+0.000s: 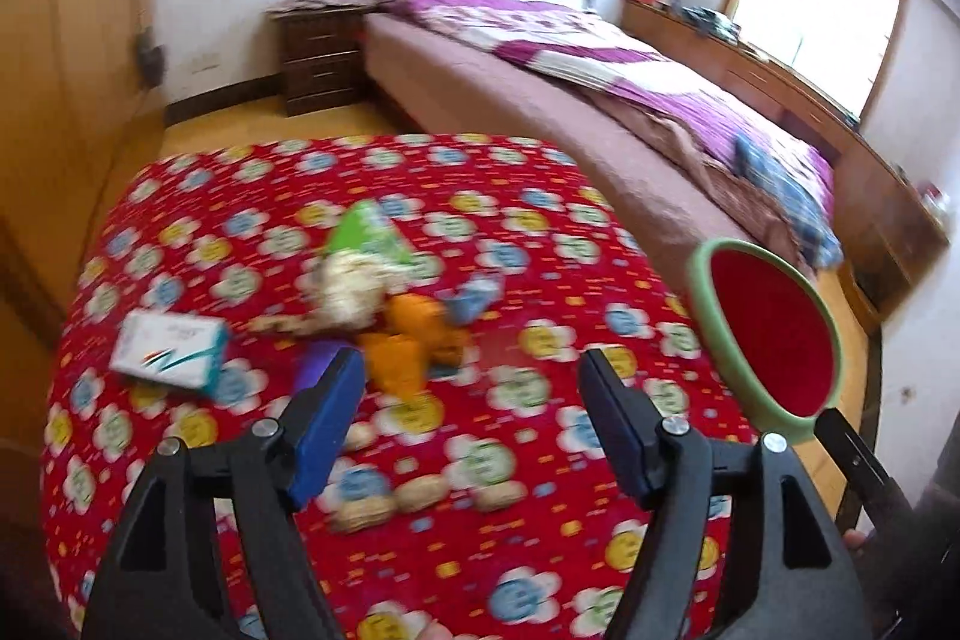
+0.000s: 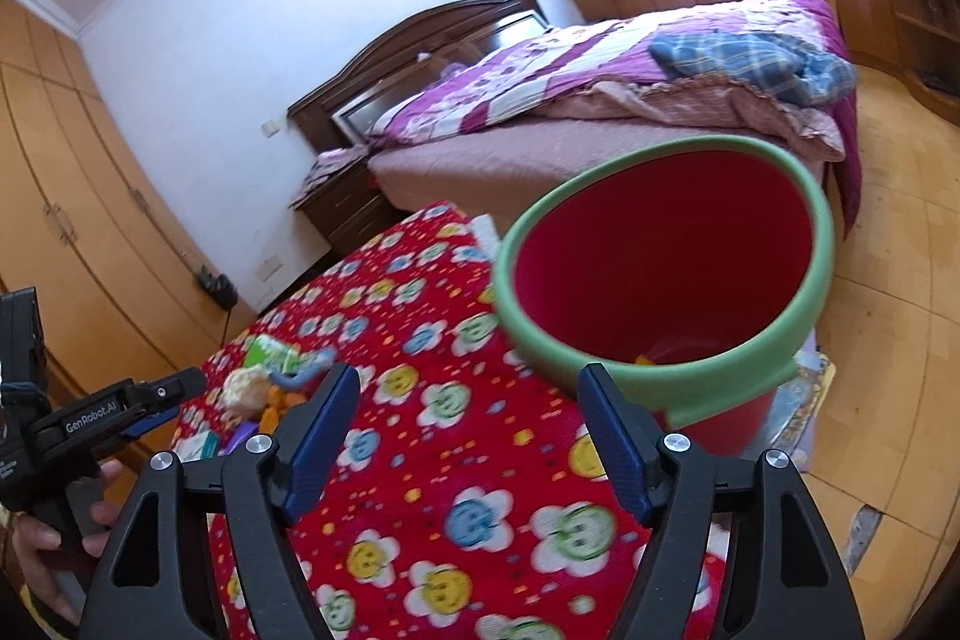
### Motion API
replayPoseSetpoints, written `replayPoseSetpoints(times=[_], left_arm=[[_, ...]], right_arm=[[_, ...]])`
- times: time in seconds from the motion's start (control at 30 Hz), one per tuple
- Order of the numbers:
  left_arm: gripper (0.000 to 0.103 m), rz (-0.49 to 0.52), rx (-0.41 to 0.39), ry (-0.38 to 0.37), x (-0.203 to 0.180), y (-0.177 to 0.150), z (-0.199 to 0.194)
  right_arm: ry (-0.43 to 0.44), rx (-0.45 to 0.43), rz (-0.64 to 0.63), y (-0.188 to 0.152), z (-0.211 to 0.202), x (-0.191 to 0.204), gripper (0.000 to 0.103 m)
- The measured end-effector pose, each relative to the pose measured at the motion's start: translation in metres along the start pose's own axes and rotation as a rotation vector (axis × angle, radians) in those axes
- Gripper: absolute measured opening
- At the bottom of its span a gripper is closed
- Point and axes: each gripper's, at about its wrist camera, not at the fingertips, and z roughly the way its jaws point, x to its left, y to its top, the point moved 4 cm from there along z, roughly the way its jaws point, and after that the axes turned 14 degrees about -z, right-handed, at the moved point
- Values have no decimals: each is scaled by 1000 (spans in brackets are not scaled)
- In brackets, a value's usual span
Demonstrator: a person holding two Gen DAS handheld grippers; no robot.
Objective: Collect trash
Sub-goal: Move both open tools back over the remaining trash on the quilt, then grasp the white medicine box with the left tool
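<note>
A heap of trash lies on the red flower-patterned tablecloth [image 1: 540,232]: a green packet [image 1: 372,232], crumpled white paper [image 1: 348,286], orange peels [image 1: 408,340] and a blue wrapper [image 1: 477,298]. A white box [image 1: 174,352] lies to its left, and peanut shells [image 1: 420,496] lie nearer to me. My left gripper [image 1: 468,370] hovers open just short of the heap, holding nothing. A red bin with a green rim [image 2: 816,244] stands off the table's right edge, with an orange scrap at its bottom. My right gripper [image 2: 468,382] is open and empty in front of the bin.
A bed with a purple quilt [image 1: 600,58] stands beyond the table, with a dark nightstand [image 1: 321,58] beside it. Wooden wardrobes [image 2: 72,196] line the left wall. Wood floor [image 2: 888,340] lies right of the bin. A hand [image 2: 60,532] holds the left gripper [image 2: 162,394].
</note>
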Motion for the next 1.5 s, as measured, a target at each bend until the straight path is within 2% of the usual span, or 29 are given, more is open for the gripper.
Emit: replayPoseSetpoints(times=[0.2,0.27,0.43,0.63,0.83,0.9,1.03,1.17,1.27,1.37,1.5], left_arm=[[81,-114,-16,87,57,0,-9],[87,-149,-5,113,73,-1,-8],[94,-252,24,152,113,-6,-2],[95,-290,34,192,141,-9,11],[95,-431,74,163,170,-5,33],[95,-442,83,176,175,-1,39],[95,-448,53,230,182,12,51],[95,-510,41,199,195,25,64],[95,-550,16,203,205,38,71],[95,-533,7,224,208,50,79],[95,-464,37,250,203,60,98]], right_arm=[[32,22,-27,-6,5,22,76],[37,25,-35,-8,5,27,76],[49,32,-61,-12,8,41,76],[65,48,-89,-17,14,53,76],[67,61,-100,-21,17,54,76],[65,67,-96,-22,20,53,76],[64,84,-79,-26,26,48,76],[85,93,-63,-29,30,44,76],[81,83,-51,-28,29,40,76],[69,72,-30,-27,29,34,76],[70,84,0,-30,33,26,76]])
